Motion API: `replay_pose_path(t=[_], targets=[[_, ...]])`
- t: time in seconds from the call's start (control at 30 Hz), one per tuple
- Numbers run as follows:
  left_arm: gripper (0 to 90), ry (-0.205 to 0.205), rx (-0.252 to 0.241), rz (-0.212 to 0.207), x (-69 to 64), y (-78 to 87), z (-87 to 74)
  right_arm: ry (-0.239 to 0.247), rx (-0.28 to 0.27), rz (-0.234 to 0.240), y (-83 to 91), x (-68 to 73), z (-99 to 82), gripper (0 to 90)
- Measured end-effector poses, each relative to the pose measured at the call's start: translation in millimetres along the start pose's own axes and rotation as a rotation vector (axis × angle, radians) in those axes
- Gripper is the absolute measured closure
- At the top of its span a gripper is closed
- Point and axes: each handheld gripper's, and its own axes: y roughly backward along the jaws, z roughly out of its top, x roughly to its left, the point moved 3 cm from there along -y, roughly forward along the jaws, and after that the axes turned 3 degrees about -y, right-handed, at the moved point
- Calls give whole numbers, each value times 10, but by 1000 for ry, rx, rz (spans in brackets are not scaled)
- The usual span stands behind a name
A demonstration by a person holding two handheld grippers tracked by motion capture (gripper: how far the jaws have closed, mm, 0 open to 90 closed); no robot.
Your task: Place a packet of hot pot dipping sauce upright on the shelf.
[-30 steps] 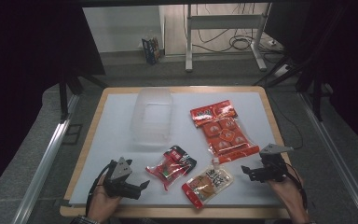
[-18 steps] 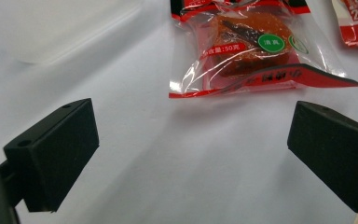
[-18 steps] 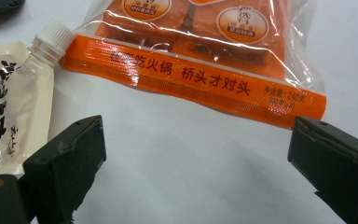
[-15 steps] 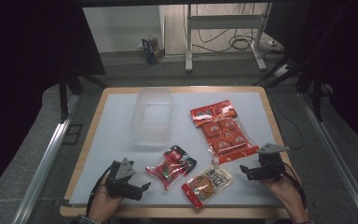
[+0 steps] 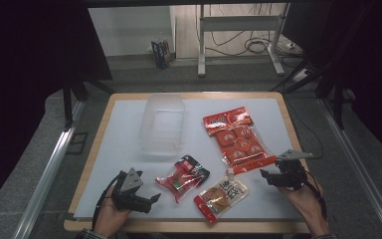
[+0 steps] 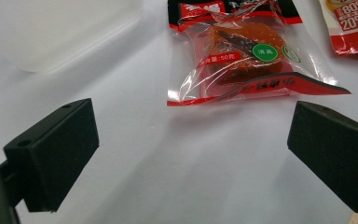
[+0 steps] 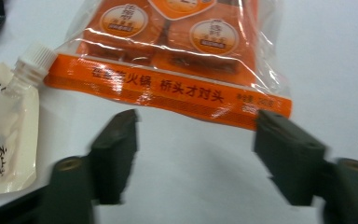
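At the near edge of the white table [image 5: 129,124], the left gripper [image 5: 151,200] rests with its jaws spread wide and empty, just left of a small red snack packet [image 5: 183,177]. At the near right, the right gripper [image 5: 265,175] has its jaws partly apart after just closing somewhat, nothing between them, close to the near end of a large orange bag [image 5: 235,138], with a spouted pouch [image 5: 222,195] to its left. Farther back, left of the bag, stands a clear plastic container [image 5: 162,123].
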Motion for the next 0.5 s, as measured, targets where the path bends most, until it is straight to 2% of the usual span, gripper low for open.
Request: replay_pose_path(t=[0.03, 0.13, 0.17, 0.37, 0.5], targets=[[19, 0, 0, 0, 0, 0, 0, 0, 0, 0, 0, 0, 0, 373], [19, -5, 4, 0, -3, -5, 0, 4, 18, -2, -5, -44, 20, 496], [19, -5, 4, 0, -3, -5, 0, 4, 18, -2, -5, -44, 20, 496], [19, -9, 7, 2, 0, -11, -1, 10, 12, -20, -31, -94, 90, 734], [19, -7, 8, 6, -2, -15, -1, 28, 21, -29, -72, -130, 131, 843]])
